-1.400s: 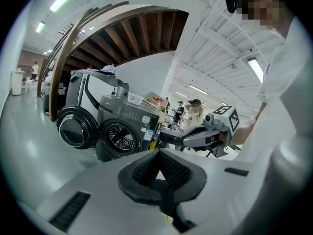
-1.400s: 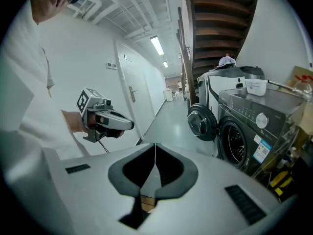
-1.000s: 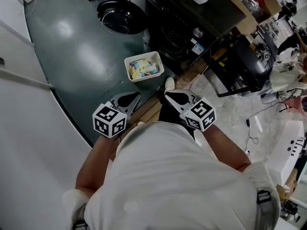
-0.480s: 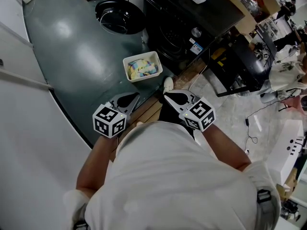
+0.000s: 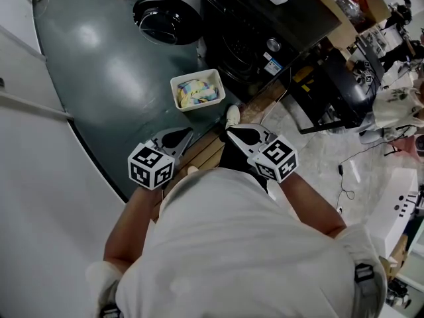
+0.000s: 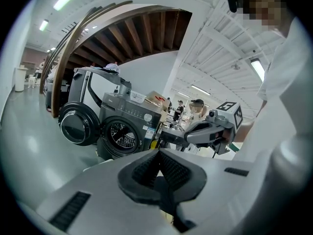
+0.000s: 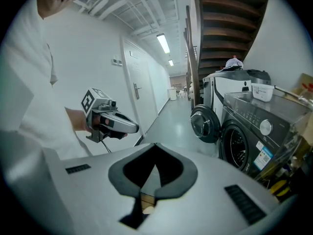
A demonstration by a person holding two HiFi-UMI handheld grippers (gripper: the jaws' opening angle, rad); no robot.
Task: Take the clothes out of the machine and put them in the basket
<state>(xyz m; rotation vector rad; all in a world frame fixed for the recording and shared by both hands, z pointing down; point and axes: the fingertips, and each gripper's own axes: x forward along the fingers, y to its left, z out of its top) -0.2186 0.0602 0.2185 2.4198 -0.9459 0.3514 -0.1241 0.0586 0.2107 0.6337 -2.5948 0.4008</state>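
Head view, looking steeply down: a heap of pastel yellow, blue and pink clothes fills a small white rectangular plastic basket standing on the glossy grey-green floor. Just beyond the basket sits a dark front-loading washing machine, its round black glass door swung wide open to one side. In the left gripper view the drum mouth shows perforated metal. Nearer the camera, a person in a white top holds both tools side by side, apart from each other and short of the basket, tips aimed toward the machine. The left gripper, grey with a black-and-white marker cube at its rear, has its jaws pressed together with nothing between them, as its own view shows. The right gripper is likewise closed and empty, its ribbed pads meeting at the tip. A white shoe pokes out over a strip of pale wooden boards, just past the right gripper's tip.
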